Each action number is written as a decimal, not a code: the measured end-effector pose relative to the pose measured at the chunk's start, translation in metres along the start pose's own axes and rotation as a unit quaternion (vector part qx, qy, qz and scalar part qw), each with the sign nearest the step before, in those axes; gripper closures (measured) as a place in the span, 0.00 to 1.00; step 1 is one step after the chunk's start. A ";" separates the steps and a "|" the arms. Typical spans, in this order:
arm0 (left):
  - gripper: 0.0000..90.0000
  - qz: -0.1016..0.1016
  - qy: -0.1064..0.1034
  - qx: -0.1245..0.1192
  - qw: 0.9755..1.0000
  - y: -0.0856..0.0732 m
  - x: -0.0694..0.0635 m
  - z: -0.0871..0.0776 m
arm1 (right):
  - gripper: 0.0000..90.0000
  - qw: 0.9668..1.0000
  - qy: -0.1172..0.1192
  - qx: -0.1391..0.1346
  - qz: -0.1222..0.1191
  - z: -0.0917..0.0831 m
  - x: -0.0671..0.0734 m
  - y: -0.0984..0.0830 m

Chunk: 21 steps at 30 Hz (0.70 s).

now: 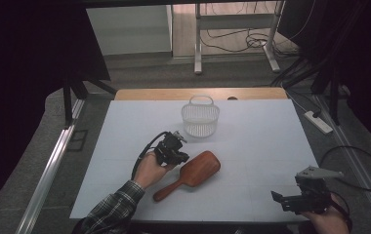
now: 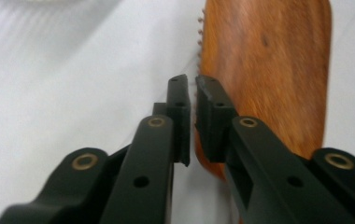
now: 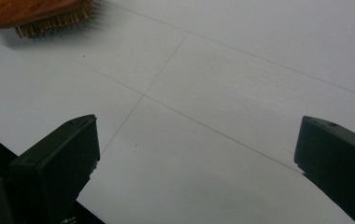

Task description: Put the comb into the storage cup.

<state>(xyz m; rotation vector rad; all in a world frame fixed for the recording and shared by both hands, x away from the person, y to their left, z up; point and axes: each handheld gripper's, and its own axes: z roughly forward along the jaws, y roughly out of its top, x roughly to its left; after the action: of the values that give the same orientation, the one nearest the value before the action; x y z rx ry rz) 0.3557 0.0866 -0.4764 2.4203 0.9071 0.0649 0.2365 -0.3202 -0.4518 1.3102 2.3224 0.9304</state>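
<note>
Right gripper [image 1: 291, 201]: at your near-right desk [image 1: 252, 141] corner, jaws spread wide, nothing held.
Left gripper [image 1: 177, 155]: you have it nearly closed, a thin gap, empty, tips just beside the hairbrush [image 1: 193, 173] head.
Hairbrush: lies at 3 o'clock of the left gripper, long axis running 8 to 2 o'clock, handle nearest you; left hand is nearer.
Basket [image 1: 200, 117]: at 12 o'clock, open desk between.

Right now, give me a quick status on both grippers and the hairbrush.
Left gripper at the wooden hairbrush head, jaws nearly shut, nothing between them. Right gripper open, idle at the table's near edge. Brush lies bristles down. White basket beyond, clear path.
</note>
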 end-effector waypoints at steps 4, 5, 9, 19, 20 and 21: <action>0.85 -0.003 -0.007 -0.006 1.000 -0.011 0.000 -0.011 | 0.00 1.000 0.000 0.000 0.000 0.000 0.000 0.000; 0.84 -0.004 -0.006 -0.007 1.000 -0.013 0.000 -0.013 | 0.00 1.000 0.000 0.000 0.000 0.000 0.000 0.000; 0.76 -0.015 -0.004 -0.017 1.000 -0.022 0.001 -0.022 | 0.00 1.000 0.000 0.000 0.001 0.000 0.000 0.000; 0.44 -0.039 -0.001 -0.036 0.999 -0.048 -0.001 -0.040 | 0.00 1.000 -0.001 -0.003 0.000 0.000 0.000 0.000; 0.40 -0.039 -0.001 -0.036 0.999 -0.048 -0.001 -0.040 | 0.00 1.000 -0.001 -0.003 0.000 0.000 0.000 0.000; 0.40 -0.043 -0.001 -0.040 0.998 -0.051 -0.002 -0.042 | 0.00 1.000 -0.001 -0.003 0.000 0.000 0.000 0.000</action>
<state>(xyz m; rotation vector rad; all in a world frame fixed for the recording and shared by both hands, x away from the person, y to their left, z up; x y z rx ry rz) 0.3146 0.1371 -0.4667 2.3059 0.9873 0.0670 0.2360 -0.3202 -0.4515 1.3073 2.3167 0.9356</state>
